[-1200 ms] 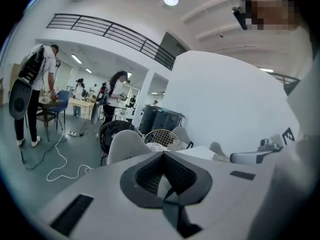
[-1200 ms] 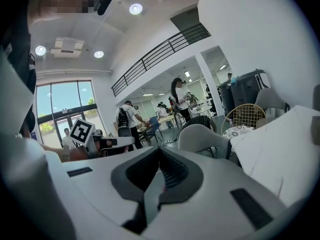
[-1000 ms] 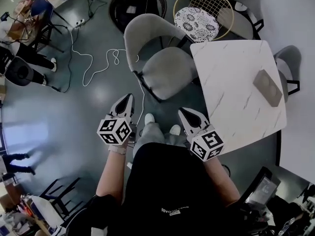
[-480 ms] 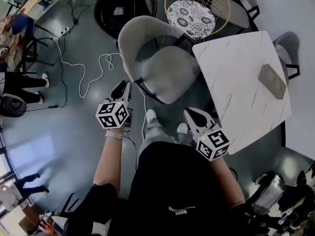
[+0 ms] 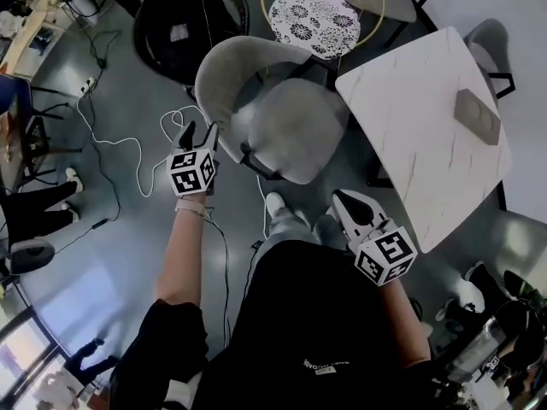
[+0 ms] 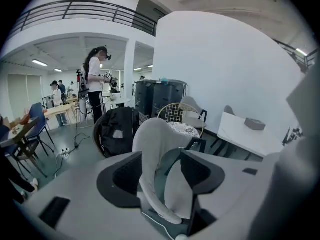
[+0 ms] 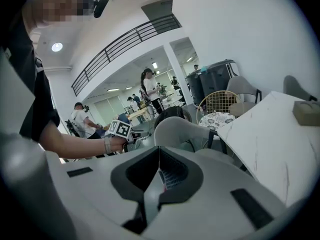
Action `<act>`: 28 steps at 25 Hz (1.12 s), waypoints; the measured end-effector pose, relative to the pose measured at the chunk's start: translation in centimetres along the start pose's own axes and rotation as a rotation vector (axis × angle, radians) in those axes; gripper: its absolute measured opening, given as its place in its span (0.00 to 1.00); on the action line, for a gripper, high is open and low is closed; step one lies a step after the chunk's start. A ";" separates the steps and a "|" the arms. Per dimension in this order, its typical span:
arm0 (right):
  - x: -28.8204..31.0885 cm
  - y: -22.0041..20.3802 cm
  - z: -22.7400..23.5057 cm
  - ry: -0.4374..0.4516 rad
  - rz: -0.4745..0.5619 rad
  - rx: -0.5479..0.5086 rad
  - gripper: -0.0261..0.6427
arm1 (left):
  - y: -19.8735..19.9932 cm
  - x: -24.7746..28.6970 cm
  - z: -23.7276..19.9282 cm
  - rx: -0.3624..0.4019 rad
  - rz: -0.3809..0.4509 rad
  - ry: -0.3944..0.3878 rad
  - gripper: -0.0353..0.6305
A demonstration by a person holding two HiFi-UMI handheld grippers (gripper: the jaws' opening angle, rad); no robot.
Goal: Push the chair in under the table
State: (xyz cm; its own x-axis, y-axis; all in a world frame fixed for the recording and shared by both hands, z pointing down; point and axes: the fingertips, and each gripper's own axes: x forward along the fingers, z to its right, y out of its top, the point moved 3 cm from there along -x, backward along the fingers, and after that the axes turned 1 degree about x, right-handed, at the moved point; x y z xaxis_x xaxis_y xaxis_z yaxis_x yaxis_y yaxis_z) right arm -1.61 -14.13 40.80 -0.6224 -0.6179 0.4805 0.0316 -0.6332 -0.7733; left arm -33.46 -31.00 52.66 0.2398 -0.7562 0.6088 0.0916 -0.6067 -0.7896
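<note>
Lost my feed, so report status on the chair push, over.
Left gripper open, jaws just opened wide, grey chair's backrest rim between them, ungripped. Right gripper shut, empty. Chair not yet under marble table. White cable on floor beside chair.

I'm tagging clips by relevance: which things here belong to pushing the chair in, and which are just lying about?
Job: grey chair; marble table; left gripper, jaws just opening, chair back lined up ahead, not gripped; right gripper, shut, empty.
Lying about: wire chair; black chair; floor cable; grey box on the table.
</note>
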 end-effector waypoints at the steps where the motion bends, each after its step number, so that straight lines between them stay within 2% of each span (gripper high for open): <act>1: 0.2 0.1 -0.1 -0.018 0.001 0.012 0.06 | 0.0 1.2 -0.8 0.014 -0.012 -0.002 0.40; 9: 1.5 -0.2 -0.7 -0.151 0.011 0.069 0.06 | -0.5 10.1 -4.9 0.122 -0.119 -0.043 0.45; 15: 1.8 -0.7 -1.1 -0.218 0.026 0.135 0.06 | 0.8 15.0 -7.3 0.183 -0.150 -0.024 0.46; 21: 1.5 -1.6 -0.8 -0.258 0.024 0.175 0.06 | -0.4 18.3 -7.9 0.146 -0.244 -0.022 0.44; 24: 1.3 -2.1 -0.7 -0.258 0.017 0.172 0.06 | -1.1 18.5 -7.5 0.136 -0.240 -0.039 0.26; 28: 0.9 -2.5 -0.7 -0.258 0.011 0.169 0.06 | -1.3 18.8 -7.4 0.049 -0.240 -0.042 0.24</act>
State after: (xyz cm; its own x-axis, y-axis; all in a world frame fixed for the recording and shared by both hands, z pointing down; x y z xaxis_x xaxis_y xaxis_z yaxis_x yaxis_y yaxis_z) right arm -2.82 -12.77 42.90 -0.4029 -0.7092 0.5786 0.1799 -0.6812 -0.7097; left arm -36.19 -46.18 65.68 0.2449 -0.5803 0.7767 0.1971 -0.7546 -0.6259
